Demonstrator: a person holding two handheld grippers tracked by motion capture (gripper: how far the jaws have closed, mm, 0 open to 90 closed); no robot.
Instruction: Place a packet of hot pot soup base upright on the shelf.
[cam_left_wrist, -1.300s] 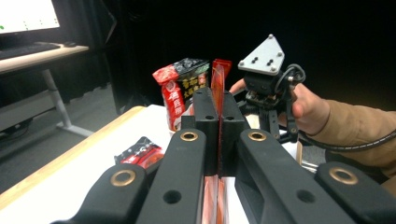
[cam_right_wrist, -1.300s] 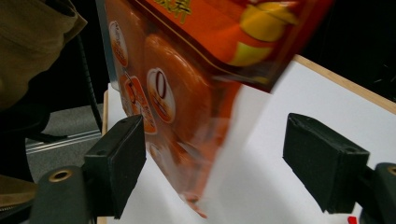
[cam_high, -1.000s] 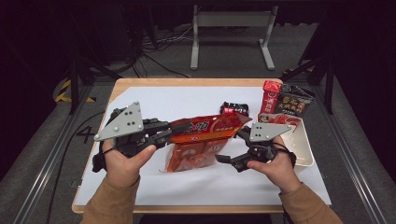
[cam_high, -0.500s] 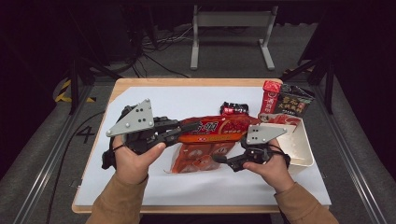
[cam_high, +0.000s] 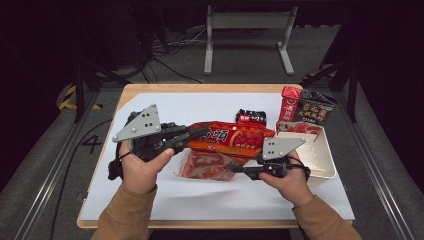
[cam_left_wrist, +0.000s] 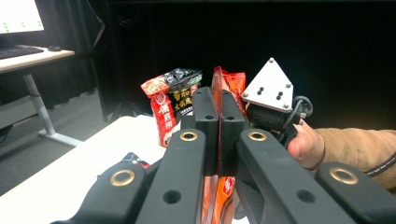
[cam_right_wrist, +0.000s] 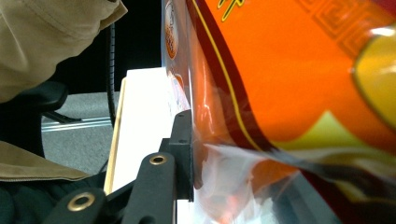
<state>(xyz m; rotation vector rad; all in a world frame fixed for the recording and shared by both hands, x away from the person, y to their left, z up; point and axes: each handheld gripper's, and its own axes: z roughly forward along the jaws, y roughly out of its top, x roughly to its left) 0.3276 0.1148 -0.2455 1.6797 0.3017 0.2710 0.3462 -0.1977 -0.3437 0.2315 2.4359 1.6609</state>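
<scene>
**Snack bag pinched left, right jaws closing in on its lower edge**

My left gripper (cam_high: 200, 134) is clamped on the end seam of the orange-red snack bag (cam_high: 232, 137); in the left gripper view the film sits squeezed flat between the jaws. The bag hangs just above the white sheet (cam_high: 165, 200), mid-table, left of the white tray (cam_high: 322, 160).

My right gripper (cam_high: 235, 169) has just been closing, with the clear lower part of the bag (cam_right_wrist: 233, 182) between its jaws. Can't tell if the pads press yet.

Handling, my read: light, soft, slick film, crinkly, contents likely crushable. Grab seams or corners, not the puffed middle.

Looks: glossy orange with dark red band, yellow trim, white lettering, transparent section below.
</scene>
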